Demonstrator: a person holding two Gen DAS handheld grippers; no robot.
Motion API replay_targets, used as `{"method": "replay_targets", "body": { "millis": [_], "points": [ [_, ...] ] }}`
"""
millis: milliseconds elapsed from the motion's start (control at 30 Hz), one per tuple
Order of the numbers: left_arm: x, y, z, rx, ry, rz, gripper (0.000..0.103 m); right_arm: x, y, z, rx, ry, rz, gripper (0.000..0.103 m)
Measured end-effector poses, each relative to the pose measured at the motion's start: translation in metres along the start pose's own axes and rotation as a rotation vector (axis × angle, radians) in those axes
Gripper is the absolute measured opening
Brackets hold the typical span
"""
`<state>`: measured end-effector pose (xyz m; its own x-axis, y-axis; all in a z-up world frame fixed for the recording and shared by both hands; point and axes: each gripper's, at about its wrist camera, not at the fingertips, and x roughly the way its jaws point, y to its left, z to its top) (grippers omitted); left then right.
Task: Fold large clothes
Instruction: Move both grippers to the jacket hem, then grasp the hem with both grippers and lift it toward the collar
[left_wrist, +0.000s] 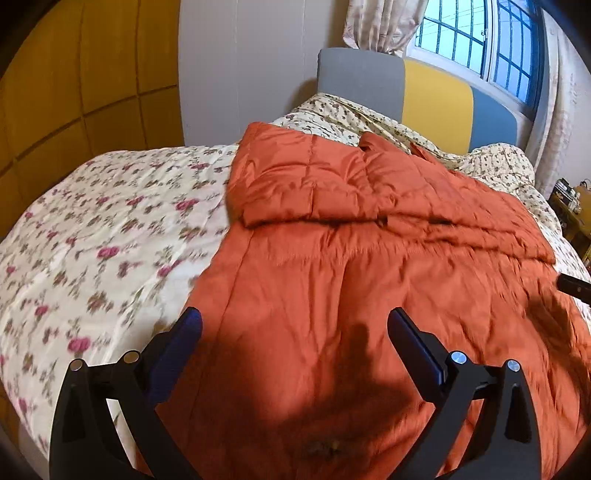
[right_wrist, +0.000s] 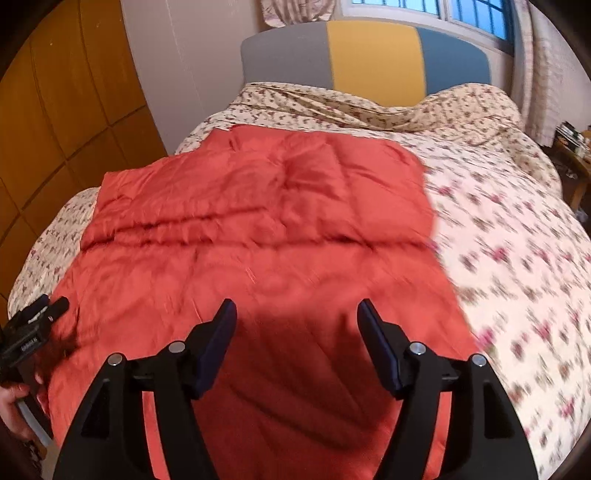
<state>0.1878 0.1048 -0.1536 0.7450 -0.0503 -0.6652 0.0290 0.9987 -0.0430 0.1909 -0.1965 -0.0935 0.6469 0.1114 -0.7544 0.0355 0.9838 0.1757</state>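
A large orange-red quilted garment lies spread on the floral bed; its far part is folded back over itself in a padded layer. In the right wrist view the same garment covers the bed's left half. My left gripper hovers above the garment's near left part, jaws wide apart, nothing between them. My right gripper hangs over the near middle of the cloth, also open and empty. The left gripper's tip shows at the right view's left edge, held by a hand. The right gripper's tip peeks in at the left view's right edge.
The bed wears a cream floral cover with rumpled bedding by the grey, yellow and blue headboard. Wooden wardrobe doors stand on the left. A window with curtains lies behind. A cluttered side table sits at the right.
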Motion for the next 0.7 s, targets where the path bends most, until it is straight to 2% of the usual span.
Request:
{"method": "replay_targets", "body": {
  "millis": [200,400,467,567,600,633,700],
  "points": [
    [-0.023,0.01,-0.022,-0.012,0.004,0.036,0.1,-0.053,-0.045,-0.042,0.078,-0.019,-0.057,0.074],
    [-0.046,0.036,-0.044,-0.097,0.034,0.051,0.1,-0.085,-0.093,-0.083,0.213,0.028,-0.066,0.075],
    [-0.049,0.043,-0.051,-0.117,0.058,0.036,0.1,-0.09,-0.102,-0.096,0.23,0.047,-0.065,0.075],
    [-0.056,0.05,-0.062,-0.128,0.074,0.012,0.093,-0.093,-0.112,-0.112,0.275,0.072,-0.009,0.074],
    [-0.057,0.05,-0.066,-0.121,0.081,0.006,0.087,-0.092,-0.114,-0.115,0.29,0.076,0.01,0.072],
    [-0.057,0.05,-0.069,-0.115,0.087,-0.003,0.082,-0.092,-0.117,-0.119,0.314,0.08,0.045,0.067],
    [-0.056,0.048,-0.075,-0.102,0.106,-0.027,0.082,-0.089,-0.118,-0.121,0.342,0.086,0.091,0.06]
  ]
}}
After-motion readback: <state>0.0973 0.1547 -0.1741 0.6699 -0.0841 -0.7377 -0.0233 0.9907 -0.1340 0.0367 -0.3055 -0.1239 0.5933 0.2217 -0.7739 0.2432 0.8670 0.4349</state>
